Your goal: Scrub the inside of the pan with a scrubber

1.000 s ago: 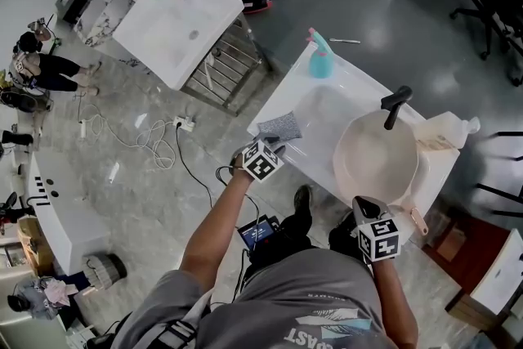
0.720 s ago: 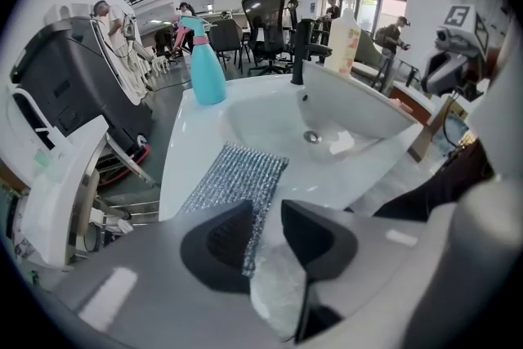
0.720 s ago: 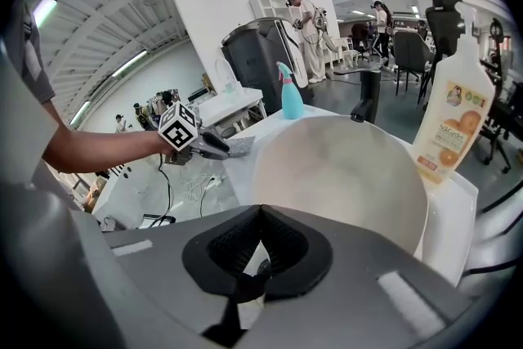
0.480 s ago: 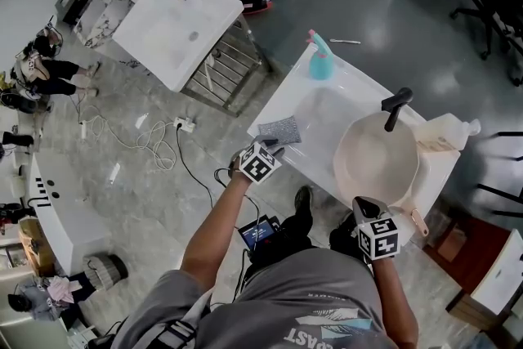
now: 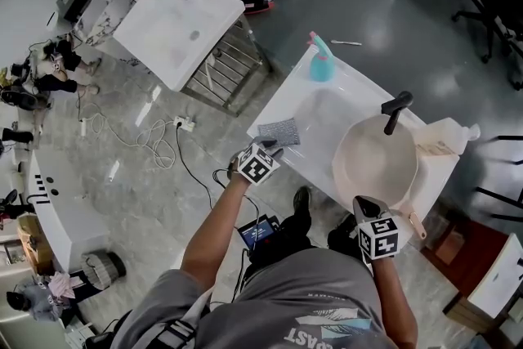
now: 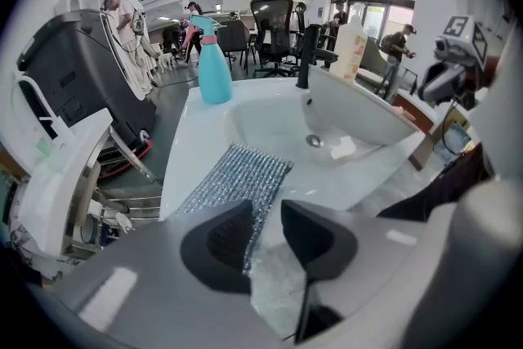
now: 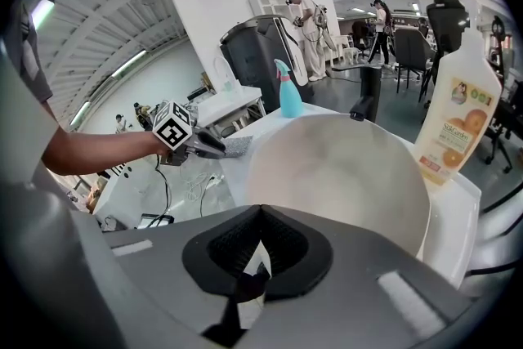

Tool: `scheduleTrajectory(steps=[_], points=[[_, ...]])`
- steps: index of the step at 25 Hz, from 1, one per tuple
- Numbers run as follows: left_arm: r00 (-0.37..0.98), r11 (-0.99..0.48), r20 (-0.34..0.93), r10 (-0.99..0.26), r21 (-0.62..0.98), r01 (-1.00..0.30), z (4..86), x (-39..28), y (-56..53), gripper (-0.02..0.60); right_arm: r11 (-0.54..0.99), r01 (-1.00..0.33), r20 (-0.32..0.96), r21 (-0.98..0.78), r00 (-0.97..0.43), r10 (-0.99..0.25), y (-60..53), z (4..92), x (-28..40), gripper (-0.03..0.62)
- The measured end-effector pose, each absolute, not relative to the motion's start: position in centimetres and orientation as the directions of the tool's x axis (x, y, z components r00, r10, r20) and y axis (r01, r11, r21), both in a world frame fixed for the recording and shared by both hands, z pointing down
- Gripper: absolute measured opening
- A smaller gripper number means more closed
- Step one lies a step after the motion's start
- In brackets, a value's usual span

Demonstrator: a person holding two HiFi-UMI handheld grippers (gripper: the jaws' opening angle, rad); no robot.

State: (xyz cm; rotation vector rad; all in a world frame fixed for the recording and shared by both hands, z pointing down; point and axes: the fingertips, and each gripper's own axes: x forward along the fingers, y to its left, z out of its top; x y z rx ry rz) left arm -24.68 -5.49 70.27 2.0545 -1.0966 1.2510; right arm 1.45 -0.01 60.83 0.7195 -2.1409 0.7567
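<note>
The right claw (image 7: 260, 217) is clamping shut on the near rim of the cream pan (image 7: 343, 176), which is leaning tilted in the white sink (image 6: 188, 145). The left claw (image 6: 265, 212) is hovering, narrowly parted, at the near edge of the silver mesh scrubber (image 6: 234, 178) on the sink's rim, with a teal spray bottle (image 6: 213, 68) beyond.

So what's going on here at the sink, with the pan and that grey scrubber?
A person stands at a white sink with a gripper in each hand. The right gripper appears closed on the near rim of the pale pan, holding it tilted with its inside facing the person. The left gripper is at the grey scrubber, which lies flat on the sink's rim. Its jaws are apart around the scrubber's near edge, not clamped. Scrubbing has not started.
</note>
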Motion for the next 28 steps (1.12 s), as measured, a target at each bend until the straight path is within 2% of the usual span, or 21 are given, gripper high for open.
scheduleTrajectory(steps=[28], points=[[0.247, -0.558, 0.889, -0.385, -0.011, -0.830, 70.2, -23.3, -5.8, 0.109, 0.647, -0.709, 0.793, -0.279, -0.551, -0.261, -0.1, 61.7, 3.4, 0.002]])
